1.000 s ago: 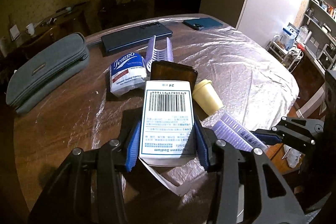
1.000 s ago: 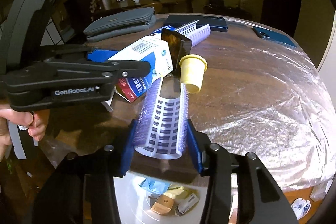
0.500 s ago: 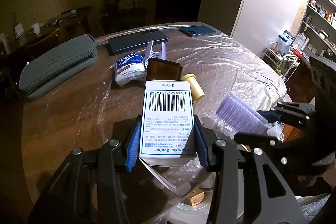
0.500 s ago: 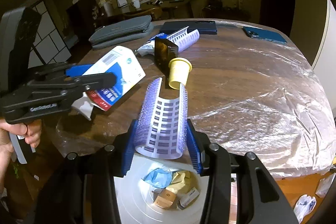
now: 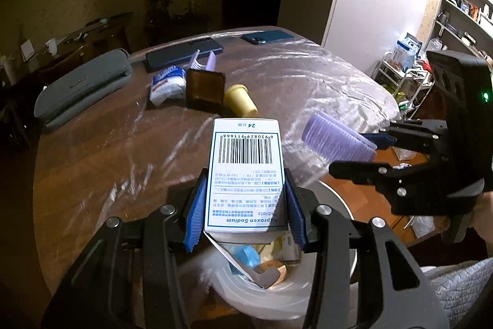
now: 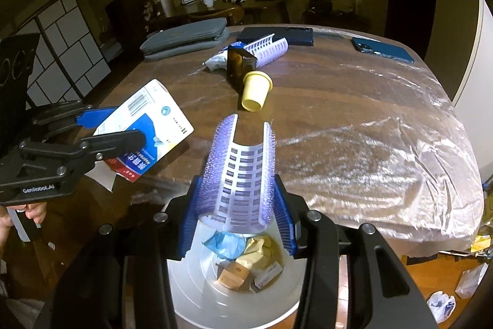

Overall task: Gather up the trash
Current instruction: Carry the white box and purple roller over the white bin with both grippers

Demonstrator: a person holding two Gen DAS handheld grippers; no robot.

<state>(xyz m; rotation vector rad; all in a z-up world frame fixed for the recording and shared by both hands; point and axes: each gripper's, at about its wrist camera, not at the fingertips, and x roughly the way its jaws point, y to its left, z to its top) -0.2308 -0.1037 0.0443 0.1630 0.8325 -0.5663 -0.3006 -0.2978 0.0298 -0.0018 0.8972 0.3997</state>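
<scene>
My left gripper is shut on a white and blue medicine box with a barcode, held over the near table edge above a white trash bin. Seen from the right wrist, that box hangs at the left in the left gripper. My right gripper is shut on a purple bristly half-roller, just above the bin, which holds blue and yellow scraps and small boxes. The left wrist view shows the roller at the right.
On the plastic-covered wooden table lie a yellow cup, a brown bottle, a tissue pack, another purple roller, a grey pouch, a dark case and a blue phone.
Both grippers have drawn back from the table's middle toward its near edge with their loads. The white bin has come into view beneath them.
</scene>
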